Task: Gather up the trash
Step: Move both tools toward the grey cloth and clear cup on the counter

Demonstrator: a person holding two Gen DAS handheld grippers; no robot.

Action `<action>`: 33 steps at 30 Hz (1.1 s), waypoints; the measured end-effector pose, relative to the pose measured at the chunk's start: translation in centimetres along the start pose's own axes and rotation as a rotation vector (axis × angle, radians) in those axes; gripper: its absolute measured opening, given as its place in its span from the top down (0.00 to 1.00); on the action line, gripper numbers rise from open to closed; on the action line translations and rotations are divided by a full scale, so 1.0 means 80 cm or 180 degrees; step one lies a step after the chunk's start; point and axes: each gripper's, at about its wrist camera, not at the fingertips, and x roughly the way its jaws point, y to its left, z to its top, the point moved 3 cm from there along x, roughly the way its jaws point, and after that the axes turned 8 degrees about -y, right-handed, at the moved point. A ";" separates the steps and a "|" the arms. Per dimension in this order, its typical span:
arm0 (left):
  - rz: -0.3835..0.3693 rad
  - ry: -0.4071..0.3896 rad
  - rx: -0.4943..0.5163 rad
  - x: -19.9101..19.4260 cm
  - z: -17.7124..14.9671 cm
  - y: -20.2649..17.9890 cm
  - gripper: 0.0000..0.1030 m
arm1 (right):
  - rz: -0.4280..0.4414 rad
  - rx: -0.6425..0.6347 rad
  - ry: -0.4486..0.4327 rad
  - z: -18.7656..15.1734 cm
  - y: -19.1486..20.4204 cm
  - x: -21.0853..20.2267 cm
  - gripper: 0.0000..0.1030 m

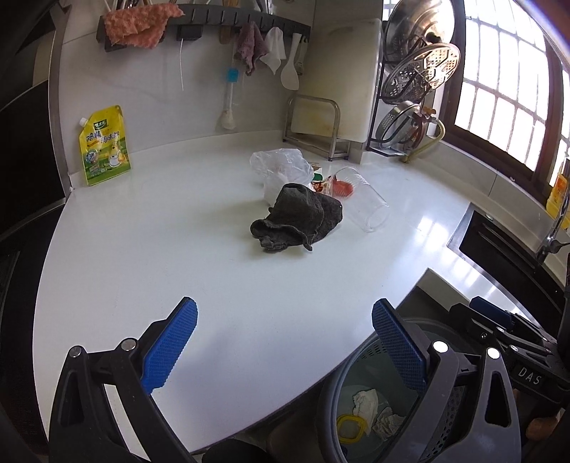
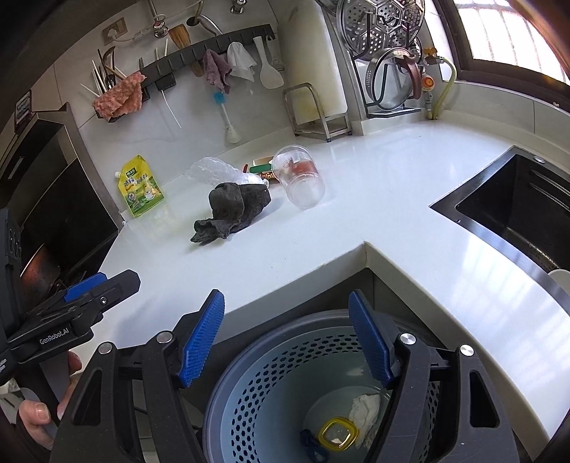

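Observation:
On the white counter (image 1: 178, 249) lie a dark grey rag (image 1: 297, 219), a crumpled clear plastic bag (image 1: 279, 167), a clear plastic cup (image 1: 359, 197) on its side with red scraps inside, and small wrappers behind it. They show too in the right wrist view: rag (image 2: 231, 210), bag (image 2: 213, 171), cup (image 2: 299, 174). A blue-grey perforated bin (image 2: 270, 384) below the counter edge holds crumpled tissue (image 2: 363, 409) and a yellow ring (image 2: 336, 432). My left gripper (image 1: 285, 342) is open and empty over the counter's near edge. My right gripper (image 2: 286, 338) is open and empty above the bin.
A yellow seasoning pouch (image 1: 103, 149) leans on the back wall. A cutting-board rack (image 1: 313, 124) and a rack of steel lids (image 1: 416, 78) stand at the back. A black sink (image 2: 516, 213) is set in the counter at right. Cloths and utensils hang on a wall rail (image 1: 221, 17).

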 end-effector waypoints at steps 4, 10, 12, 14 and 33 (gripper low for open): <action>0.0034 -0.0013 -0.0017 0.012 0.008 0.007 0.06 | 0.0026 -0.0002 0.0001 0.008 0.001 0.017 0.33; 0.0171 -0.0021 0.0006 0.034 0.020 0.017 0.06 | 0.0055 -0.0017 0.0006 0.019 -0.002 0.040 0.33; 0.0201 -0.0032 -0.0008 0.040 0.025 0.020 0.06 | 0.0054 -0.0034 0.0014 0.022 -0.004 0.047 0.32; 0.0229 -0.0027 -0.0042 0.048 0.030 0.023 0.06 | 0.0051 -0.0054 0.0024 0.025 -0.007 0.053 0.32; 0.0332 -0.0020 -0.0134 0.104 0.068 0.018 0.06 | 0.0002 -0.0201 0.0002 0.079 -0.025 0.101 0.33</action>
